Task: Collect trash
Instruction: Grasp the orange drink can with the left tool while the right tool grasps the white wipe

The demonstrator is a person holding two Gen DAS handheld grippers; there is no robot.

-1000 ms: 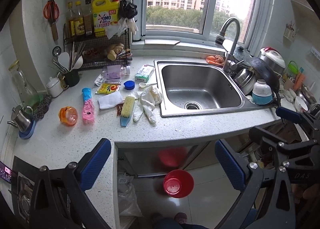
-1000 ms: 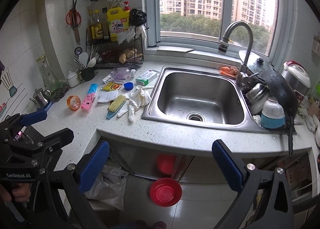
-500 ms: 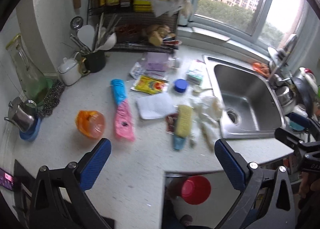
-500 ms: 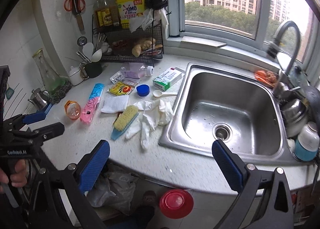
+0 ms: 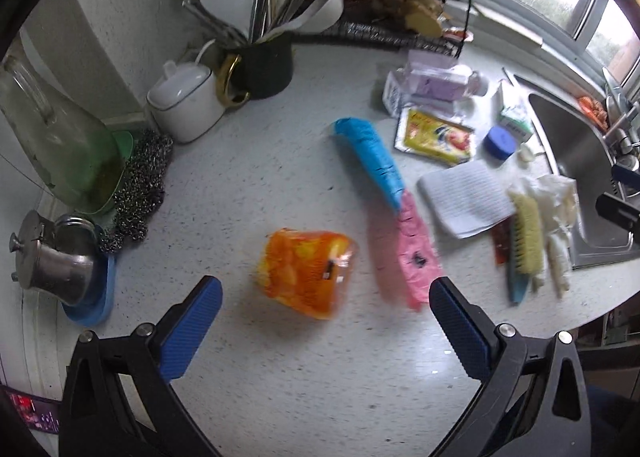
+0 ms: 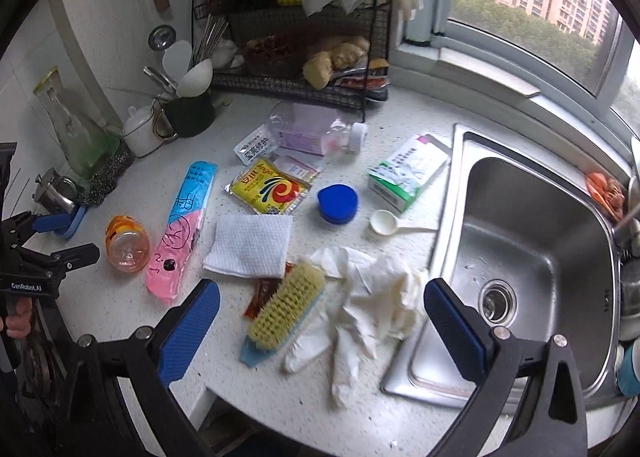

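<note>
- Left gripper [image 5: 324, 321] low over the table [image 5: 248, 193], jaws spread wide, nothing held.
- Just ahead, between those jaws: orange plastic bottle [image 5: 306, 271] on its side. Looks empty, so probably light, thin-walled, prone to roll or squirt out; best pinched across the belly, gently.
- Beside it, pink-and-blue plastic wrapper [image 5: 394, 217], long and flat. Likely limp and slippery; needs a pinch at an edge or end, not from above on the flat.
- Right gripper [image 6: 320, 325] likewise wide and empty, hanging over the table's front edge.
- Nearest to it: scrub brush [image 6: 286, 311], stiff, probably no trash. Crumpled white gloves [image 6: 368, 297] touching it, soft, bunched, easy to grab at a fold.
- Further: folded paper towel [image 6: 250, 245], feather-light, take by a corner.
- Then yellow sachet [image 6: 268, 187] and blue cap [image 6: 338, 203], small and flat, awkward to lift.
- Farthest: clear bottle [image 6: 312, 129] lying by the wire rack [image 6: 304, 95].
</note>
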